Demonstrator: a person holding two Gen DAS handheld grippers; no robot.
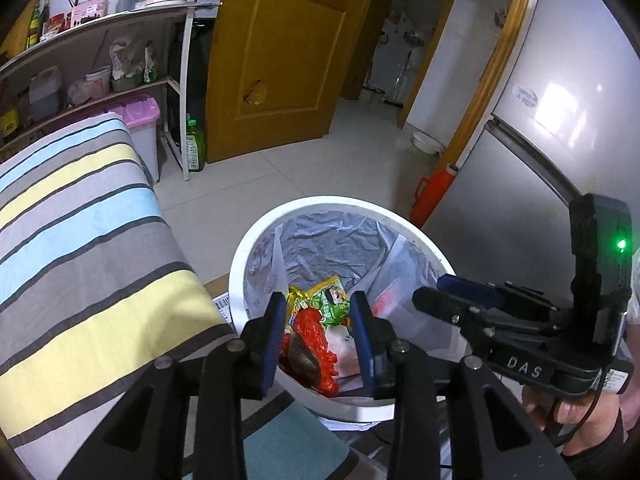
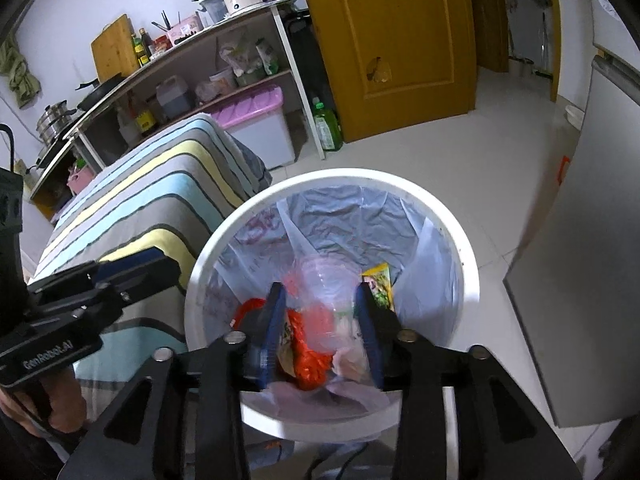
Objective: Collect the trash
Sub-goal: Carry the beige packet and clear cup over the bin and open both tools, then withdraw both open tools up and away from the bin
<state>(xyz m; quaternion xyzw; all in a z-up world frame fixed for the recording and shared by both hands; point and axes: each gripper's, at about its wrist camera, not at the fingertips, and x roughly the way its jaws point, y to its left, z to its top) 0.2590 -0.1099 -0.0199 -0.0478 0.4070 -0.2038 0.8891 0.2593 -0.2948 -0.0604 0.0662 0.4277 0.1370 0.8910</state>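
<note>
My left tool (image 1: 318,328) hangs over the near edge of the white bin (image 1: 256,236), partly open, with nothing between its pads. My right tool (image 2: 320,328) is over the bin too, let go, and a clear plastic cup (image 2: 326,288) (blurry, so I think it is falling) sits between its fingers, not pinched. The red wrapper (image 1: 316,332) and green packet (image 1: 332,304) lie in the bin already. I am dropping trash. Next I must go find more.

The tiled floor (image 1: 304,176) carries a white bin (image 1: 280,220) — beside the striped surface (image 1: 80,216). A green bottle (image 1: 195,146) stands by the door.
</note>
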